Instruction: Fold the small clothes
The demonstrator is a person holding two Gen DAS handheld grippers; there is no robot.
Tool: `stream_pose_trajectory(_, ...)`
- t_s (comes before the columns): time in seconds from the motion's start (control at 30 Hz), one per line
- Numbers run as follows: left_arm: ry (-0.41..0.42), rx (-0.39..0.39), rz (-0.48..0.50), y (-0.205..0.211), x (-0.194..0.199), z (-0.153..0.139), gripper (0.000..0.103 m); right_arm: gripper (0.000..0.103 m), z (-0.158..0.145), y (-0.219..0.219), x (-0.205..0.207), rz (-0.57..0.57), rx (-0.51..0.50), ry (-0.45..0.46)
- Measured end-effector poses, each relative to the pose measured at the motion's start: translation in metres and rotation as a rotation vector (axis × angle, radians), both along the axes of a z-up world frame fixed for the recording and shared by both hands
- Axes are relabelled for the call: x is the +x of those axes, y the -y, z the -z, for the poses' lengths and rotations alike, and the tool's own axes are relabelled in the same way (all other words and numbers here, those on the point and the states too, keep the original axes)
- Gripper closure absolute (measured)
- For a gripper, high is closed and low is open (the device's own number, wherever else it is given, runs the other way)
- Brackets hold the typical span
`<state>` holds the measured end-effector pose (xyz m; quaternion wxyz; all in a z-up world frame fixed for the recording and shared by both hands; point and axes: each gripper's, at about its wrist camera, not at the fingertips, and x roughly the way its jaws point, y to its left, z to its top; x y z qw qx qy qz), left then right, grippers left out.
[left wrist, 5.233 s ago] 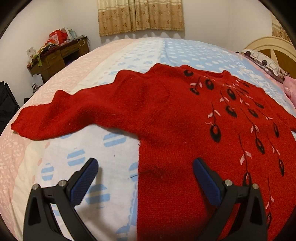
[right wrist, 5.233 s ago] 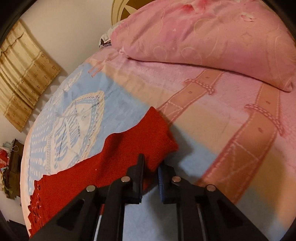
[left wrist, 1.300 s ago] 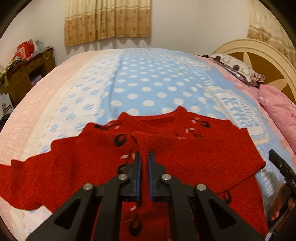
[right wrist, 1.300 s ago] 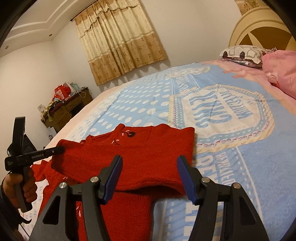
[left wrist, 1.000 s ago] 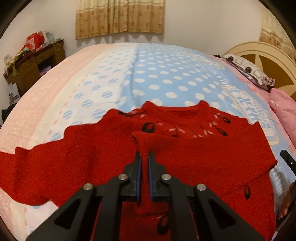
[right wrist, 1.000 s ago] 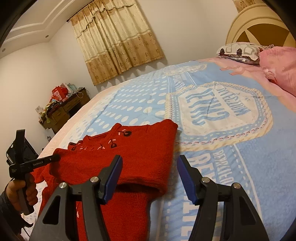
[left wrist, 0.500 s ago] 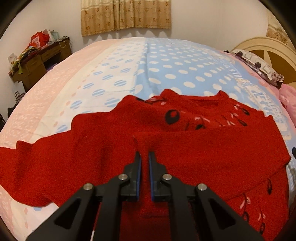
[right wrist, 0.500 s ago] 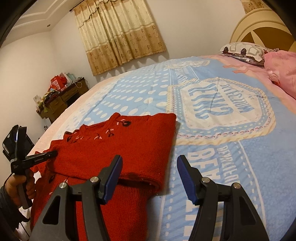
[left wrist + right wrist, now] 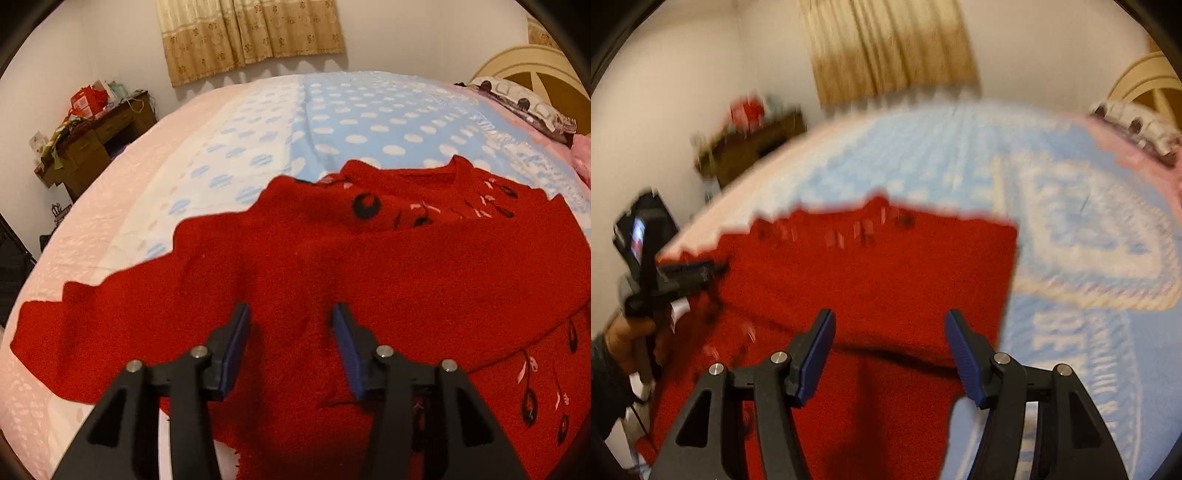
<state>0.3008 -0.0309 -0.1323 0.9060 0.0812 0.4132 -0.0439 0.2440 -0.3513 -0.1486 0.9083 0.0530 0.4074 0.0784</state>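
Red sweater [image 9: 332,280] btwn spread fingers [image 9: 236,343]

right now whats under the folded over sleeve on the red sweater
The sleeve lies across the sweater chest. Black and pink embroidery shows above it and more below at right. What it covers is hidden. Under everything is the blanket. Both claws are open.

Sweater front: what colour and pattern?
Red sweater with black-and-pink dangling motifs; clearest in the left wrist view.

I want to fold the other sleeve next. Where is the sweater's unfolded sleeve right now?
In the left wrist view the unfolded sleeve stretches out to the left of the open left gripper, lying flat on the bedspread toward the pink edge.
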Motion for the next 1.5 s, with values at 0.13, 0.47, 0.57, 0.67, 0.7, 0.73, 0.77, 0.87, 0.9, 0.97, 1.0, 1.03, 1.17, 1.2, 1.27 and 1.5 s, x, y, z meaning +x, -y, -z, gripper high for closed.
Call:
stream_pose_trajectory(0.13,0.005,-0.036,0.001,-0.005,-0.003,-0.004,0.051,0.041,-0.005,-0.004,-0.004,0.009,-0.033,-0.014)
stream_pose_trajectory(0.47,0.024,-0.071,-0.072,-0.057,-0.008,-0.016,0.037,0.041,-0.036,-0.103,0.024,-0.128,-0.051,0.008)
stream_pose_trajectory(0.57,0.031,-0.06,-0.113,-0.086,-0.011,-0.018,0.037,0.041,-0.02,-0.14,0.043,-0.162,-0.025,-0.027)
stream_pose_trajectory(0.67,0.035,-0.041,-0.171,-0.122,-0.013,-0.018,0.037,0.041,-0.005,-0.173,0.053,-0.195,-0.018,-0.043)
stream_pose_trajectory(0.7,0.035,-0.036,-0.189,-0.133,-0.014,-0.018,0.037,0.041,0.002,-0.185,0.055,-0.213,-0.019,-0.057)
stream_pose_trajectory(0.73,0.037,-0.028,-0.212,-0.148,-0.016,-0.018,0.037,0.041,0.007,-0.192,0.057,-0.226,-0.017,-0.071)
stream_pose_trajectory(0.77,0.039,-0.017,-0.238,-0.163,-0.018,-0.018,0.037,0.04,0.012,-0.2,0.056,-0.234,-0.034,-0.077)
stream_pose_trajectory(0.87,0.045,0.018,-0.306,-0.202,-0.022,-0.017,0.037,0.037,0.016,-0.217,0.046,-0.25,-0.154,-0.028)
stream_pose_trajectory(0.9,0.046,0.038,-0.343,-0.221,-0.024,-0.016,0.037,0.037,0.014,-0.216,0.044,-0.246,-0.157,-0.025)
stream_pose_trajectory(0.97,0.044,0.06,-0.406,-0.249,-0.025,-0.015,0.037,0.037,0.011,-0.211,0.042,-0.237,-0.125,-0.024)
stream_pose_trajectory(1.0,0.043,0.062,-0.438,-0.261,-0.025,-0.015,0.037,0.037,0.009,-0.209,0.039,-0.232,-0.106,-0.015)
stream_pose_trajectory(1.03,0.041,0.054,-0.478,-0.276,-0.025,-0.015,0.037,0.037,0.008,-0.207,0.036,-0.226,-0.098,-0.003)
stream_pose_trajectory(1.17,0.03,-0.032,-0.63,-0.329,-0.022,-0.014,0.037,0.037,0.018,-0.206,0.029,-0.204,-0.12,0.027)
stream_pose_trajectory(1.2,0.026,-0.063,-0.662,-0.339,-0.021,-0.013,0.037,0.037,0.018,-0.207,0.027,-0.202,-0.127,0.041)
stream_pose_trajectory(1.27,0.02,-0.126,-0.703,-0.354,-0.018,-0.008,0.037,0.037,0.018,-0.207,0.03,-0.2,-0.127,0.042)
stream_pose_trajectory(1.5,0.0,-0.236,-0.719,-0.364,0.004,0.009,0.04,0.037,0.018,-0.213,0.025,-0.201,-0.173,0.056)
